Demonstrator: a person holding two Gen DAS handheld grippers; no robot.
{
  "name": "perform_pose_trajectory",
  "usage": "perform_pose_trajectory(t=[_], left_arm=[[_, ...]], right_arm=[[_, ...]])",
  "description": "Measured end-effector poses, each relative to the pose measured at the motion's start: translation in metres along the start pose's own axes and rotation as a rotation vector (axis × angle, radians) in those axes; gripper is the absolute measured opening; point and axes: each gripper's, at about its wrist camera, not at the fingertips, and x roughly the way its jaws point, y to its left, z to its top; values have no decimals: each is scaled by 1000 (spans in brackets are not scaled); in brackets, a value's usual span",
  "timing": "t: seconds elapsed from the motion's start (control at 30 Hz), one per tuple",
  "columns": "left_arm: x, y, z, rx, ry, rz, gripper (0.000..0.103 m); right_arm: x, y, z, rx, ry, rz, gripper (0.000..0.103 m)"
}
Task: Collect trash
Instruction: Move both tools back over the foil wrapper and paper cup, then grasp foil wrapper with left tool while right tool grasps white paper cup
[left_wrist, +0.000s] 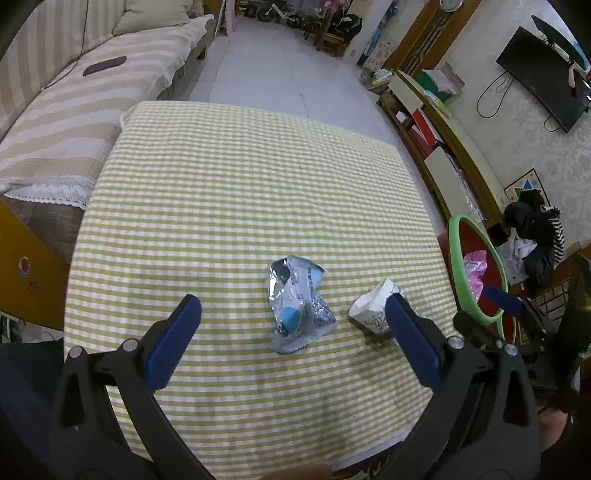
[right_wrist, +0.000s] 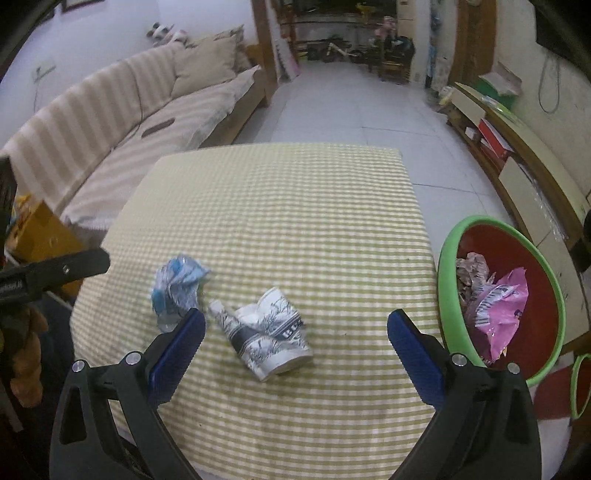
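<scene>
A crumpled silver and blue wrapper (left_wrist: 297, 304) lies on the yellow checked tablecloth (left_wrist: 240, 192); it also shows in the right wrist view (right_wrist: 175, 286). A crushed white paper cup with dark print (right_wrist: 267, 332) lies to its right, partly hidden by my finger in the left wrist view (left_wrist: 371, 304). My left gripper (left_wrist: 291, 328) is open above the table, just in front of the wrapper. My right gripper (right_wrist: 295, 332) is open, just in front of the cup. A red bin with a green rim (right_wrist: 502, 295) stands beside the table's right edge and holds a pink bag and other trash.
A striped sofa (left_wrist: 74, 103) runs along the left. A low cabinet (left_wrist: 443, 147) and a wall TV (left_wrist: 543, 77) are on the right. White tiled floor (right_wrist: 351, 107) lies beyond the table. A yellow box (right_wrist: 40, 229) stands at the left.
</scene>
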Motion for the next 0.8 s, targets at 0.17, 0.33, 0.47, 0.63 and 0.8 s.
perform_pose_trajectory(t=[0.17, 0.33, 0.47, 0.63, 0.8], left_arm=[[12, 1, -4, -5, 21, -3, 97], [25, 2, -3, -7, 46, 11, 97], [36, 4, -2, -10, 62, 26, 97], [53, 2, -3, 2, 90, 43, 97], [66, 3, -2, -9, 108, 57, 97]], right_arm=[[11, 6, -11, -26, 31, -5, 96], [22, 9, -15, -41, 60, -3, 96], [33, 12, -18, -63, 78, -1, 96], [45, 15, -20, -109, 90, -14, 96], [58, 16, -21, -124, 107, -1, 96]])
